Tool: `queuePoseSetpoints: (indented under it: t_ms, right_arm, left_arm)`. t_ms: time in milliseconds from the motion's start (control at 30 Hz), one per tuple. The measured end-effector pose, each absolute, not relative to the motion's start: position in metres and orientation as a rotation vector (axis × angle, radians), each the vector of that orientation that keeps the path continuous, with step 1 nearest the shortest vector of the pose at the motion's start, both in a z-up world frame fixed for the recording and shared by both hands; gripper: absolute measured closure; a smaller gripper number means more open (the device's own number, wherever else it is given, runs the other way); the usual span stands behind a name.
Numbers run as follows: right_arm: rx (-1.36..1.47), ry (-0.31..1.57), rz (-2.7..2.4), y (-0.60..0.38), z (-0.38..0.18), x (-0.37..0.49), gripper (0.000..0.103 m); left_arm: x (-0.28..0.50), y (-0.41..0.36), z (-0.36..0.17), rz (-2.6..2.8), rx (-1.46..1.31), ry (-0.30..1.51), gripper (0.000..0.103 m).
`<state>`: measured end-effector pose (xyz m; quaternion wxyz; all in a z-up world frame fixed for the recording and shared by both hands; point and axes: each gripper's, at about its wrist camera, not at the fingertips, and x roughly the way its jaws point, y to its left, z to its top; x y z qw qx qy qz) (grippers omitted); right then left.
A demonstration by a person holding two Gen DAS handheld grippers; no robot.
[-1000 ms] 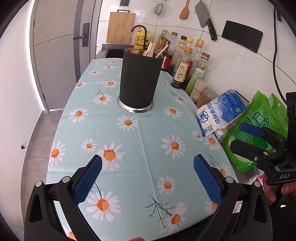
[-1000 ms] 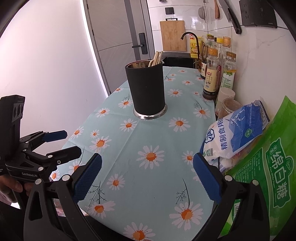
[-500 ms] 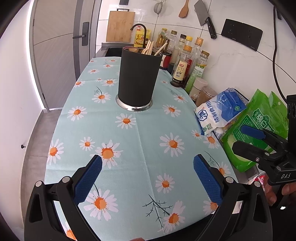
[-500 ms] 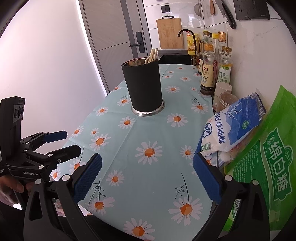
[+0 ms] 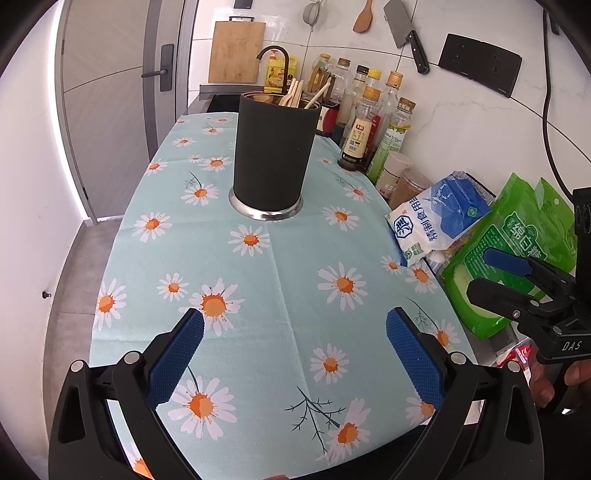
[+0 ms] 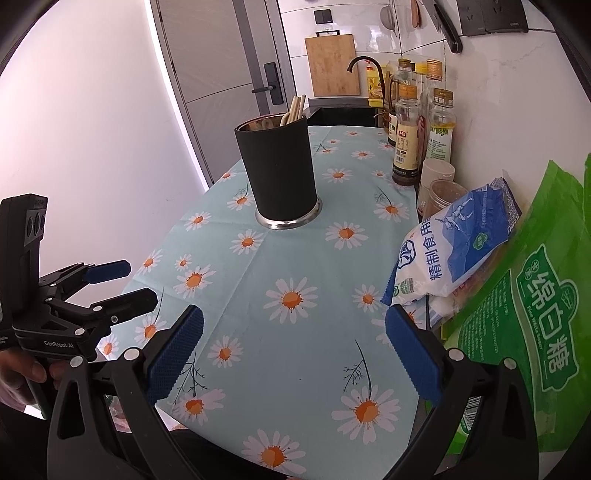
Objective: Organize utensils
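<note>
A black utensil holder (image 5: 273, 155) (image 6: 279, 171) with a steel base stands upright on the daisy tablecloth (image 5: 280, 280) (image 6: 295, 325). Wooden chopsticks and utensil handles (image 5: 295, 95) (image 6: 293, 109) stick out of its top. My left gripper (image 5: 293, 332) is open over the near edge of the cloth, well short of the holder, with nothing between its blue pads. My right gripper (image 6: 293, 328) is open too and holds nothing. Each gripper shows in the other's view, the right gripper (image 5: 491, 273) at the right edge, the left gripper (image 6: 123, 282) at the left edge.
Sauce bottles (image 5: 369, 122) (image 6: 421, 122) and jars line the wall on the right. A blue-white bag (image 5: 436, 221) (image 6: 454, 243) and a green bag (image 5: 517, 251) (image 6: 532, 325) lie at the right edge. A cleaver (image 5: 406, 33), cutting board (image 5: 236, 51) and faucet (image 5: 273, 55) sit behind.
Both grippers have drawn slightly back from the holder and stay open. The right view has swung a little to the left. Nothing was picked up.
</note>
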<state>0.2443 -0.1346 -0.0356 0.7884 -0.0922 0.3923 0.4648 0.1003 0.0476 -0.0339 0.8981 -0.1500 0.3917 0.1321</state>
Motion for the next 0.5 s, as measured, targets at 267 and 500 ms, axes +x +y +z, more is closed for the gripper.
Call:
queuePoseSetpoints:
  t_ms: [267,500]
  right_arm:
    - [-0.198,0.841,1.003,-0.1319,-0.0344,0.2434,0.005]
    - [-0.198,0.837,0.996,-0.1273,-0.0333,0.2447,0.005]
  left_arm:
    - [0.0981,0.0505,-0.0335,0.27,-0.31,0.818,0.007]
    - [0.0953,0.0519,-0.033,0.259,-0.315,0.817,0.007]
